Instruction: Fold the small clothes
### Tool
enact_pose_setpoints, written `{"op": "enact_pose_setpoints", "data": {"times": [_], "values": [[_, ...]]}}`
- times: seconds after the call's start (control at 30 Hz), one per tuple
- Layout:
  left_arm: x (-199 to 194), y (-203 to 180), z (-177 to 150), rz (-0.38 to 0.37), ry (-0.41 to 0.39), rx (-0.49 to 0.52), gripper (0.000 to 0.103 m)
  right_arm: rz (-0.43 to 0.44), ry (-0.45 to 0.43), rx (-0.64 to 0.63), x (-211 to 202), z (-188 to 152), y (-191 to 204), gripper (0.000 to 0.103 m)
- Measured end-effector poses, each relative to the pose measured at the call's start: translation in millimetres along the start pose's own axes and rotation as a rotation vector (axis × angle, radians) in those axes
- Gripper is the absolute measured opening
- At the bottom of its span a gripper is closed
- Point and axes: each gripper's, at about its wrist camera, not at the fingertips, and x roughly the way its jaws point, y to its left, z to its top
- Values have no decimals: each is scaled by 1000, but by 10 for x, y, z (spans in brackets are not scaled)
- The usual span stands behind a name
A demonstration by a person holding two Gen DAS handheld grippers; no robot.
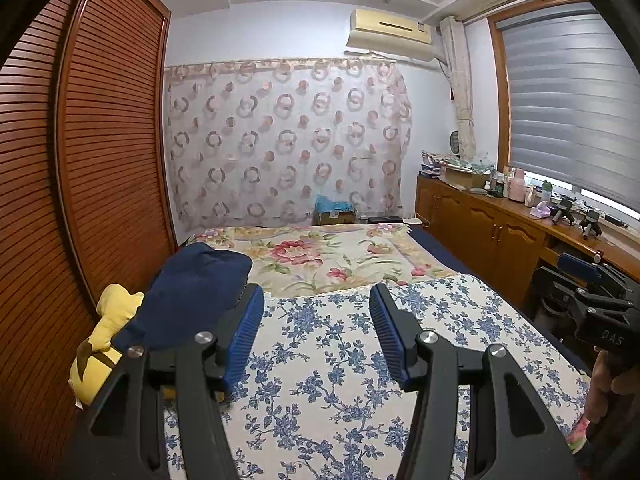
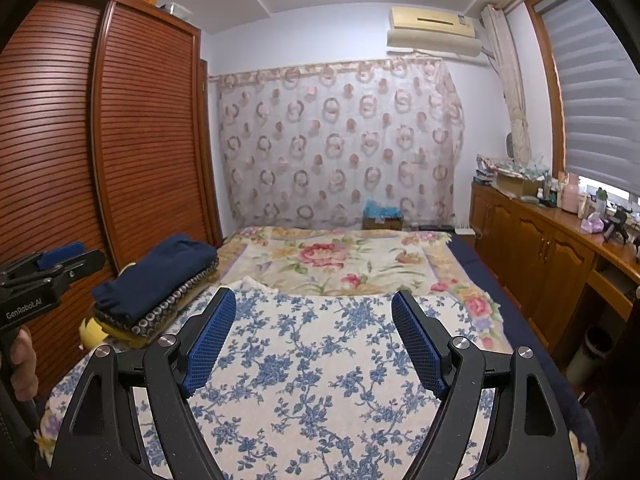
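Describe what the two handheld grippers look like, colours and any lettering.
Both are black frames with silver pivot bolts and blue textured pads. The left gripper reads GenRobot.AI on its side in the right wrist view; the right gripper shows DAS in the left wrist view. No cables or sleeves visible.

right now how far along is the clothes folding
Done: a folded stack, navy piece on top, sits at the bed's left edge by the wardrobe. In hand: nothing; the left claw and right claw are both open over the blue floral cloth. Left: no unfolded garment is in view.
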Motion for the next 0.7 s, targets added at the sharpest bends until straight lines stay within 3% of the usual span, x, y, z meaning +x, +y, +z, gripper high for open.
{"op": "enact_pose_setpoints", "data": {"times": [0.7], "values": [[-3, 21, -10, 6, -4, 1, 54, 1, 4, -1, 24, -15, 22, 82]]}}
